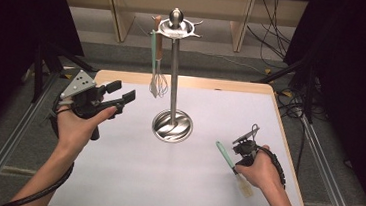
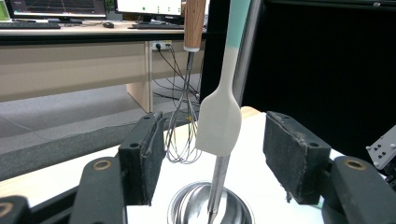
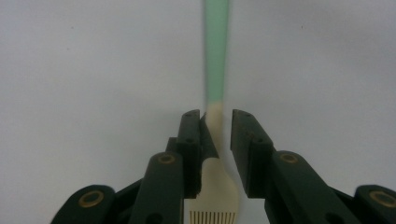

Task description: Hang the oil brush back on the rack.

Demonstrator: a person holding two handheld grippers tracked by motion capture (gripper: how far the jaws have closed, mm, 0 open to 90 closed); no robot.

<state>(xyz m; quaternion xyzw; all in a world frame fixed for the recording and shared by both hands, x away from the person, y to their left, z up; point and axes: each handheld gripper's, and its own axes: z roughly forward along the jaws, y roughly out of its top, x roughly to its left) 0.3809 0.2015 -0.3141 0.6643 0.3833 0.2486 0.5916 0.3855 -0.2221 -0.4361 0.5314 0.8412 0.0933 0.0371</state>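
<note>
A steel utensil stand (image 1: pixel 173 82) rises from a round base (image 1: pixel 171 126) at the table's middle. From its top hooks hang a wooden-handled whisk (image 1: pixel 158 83) and a teal-handled white spatula (image 1: pixel 153 50). My left gripper (image 1: pixel 124 91) is held up left of the stand, open and empty. Beyond its jaws (image 2: pixel 212 135) hang the spatula head (image 2: pixel 219 123) and the whisk (image 2: pixel 181 135). A green-handled cream slotted turner (image 1: pixel 224 154) lies flat at the right. My right gripper (image 1: pixel 238 164) points down over it, open. Its jaws (image 3: pixel 216 116) straddle the turner's neck (image 3: pixel 214 122), which leans on one pad with a gap at the other.
A white sheet (image 1: pixel 189 184) covers the wooden table. Past the table's far edge are desk legs and loose cables (image 1: pixel 272 35) on a grey floor. Metal rails (image 1: pixel 12 138) run along both sides of the table.
</note>
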